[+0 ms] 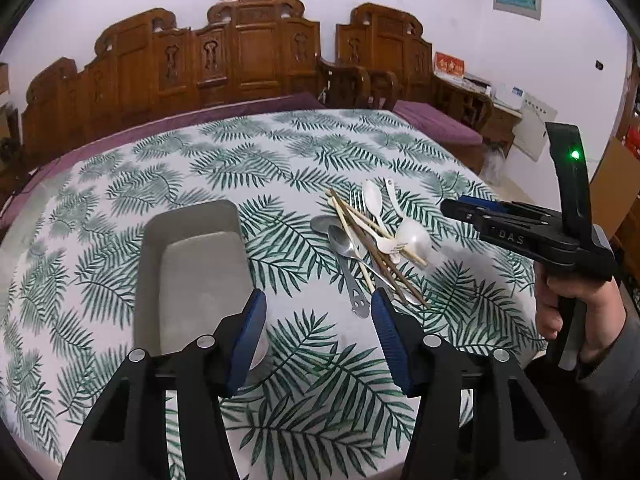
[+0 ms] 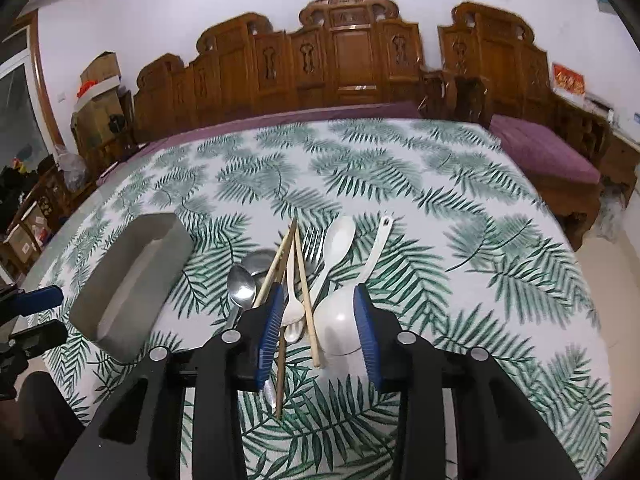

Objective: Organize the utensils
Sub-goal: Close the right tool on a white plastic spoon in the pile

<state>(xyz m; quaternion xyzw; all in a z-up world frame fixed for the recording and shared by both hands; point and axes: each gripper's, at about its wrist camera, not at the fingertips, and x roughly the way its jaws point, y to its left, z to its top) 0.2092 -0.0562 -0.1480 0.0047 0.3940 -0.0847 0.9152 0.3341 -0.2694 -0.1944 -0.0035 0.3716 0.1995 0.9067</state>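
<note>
A grey tray [image 1: 192, 264] sits left on the leaf-print tabletop [image 2: 460, 208]. The left gripper [image 1: 318, 336] hovers released, empty. Centre lies a tangled utensil pile [image 2: 304, 280] — light, stiff, probably slippery; take handles. The right gripper [image 2: 316, 328] — jaws apart — straddles the white ladle [image 2: 340, 324], seemingly not yet gripping.

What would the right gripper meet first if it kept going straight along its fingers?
Probably the utensil pile: the right gripper is open, with the white ladle bowl and a white plastic fork between its fingers. How high it sits above them is unclear.
</note>
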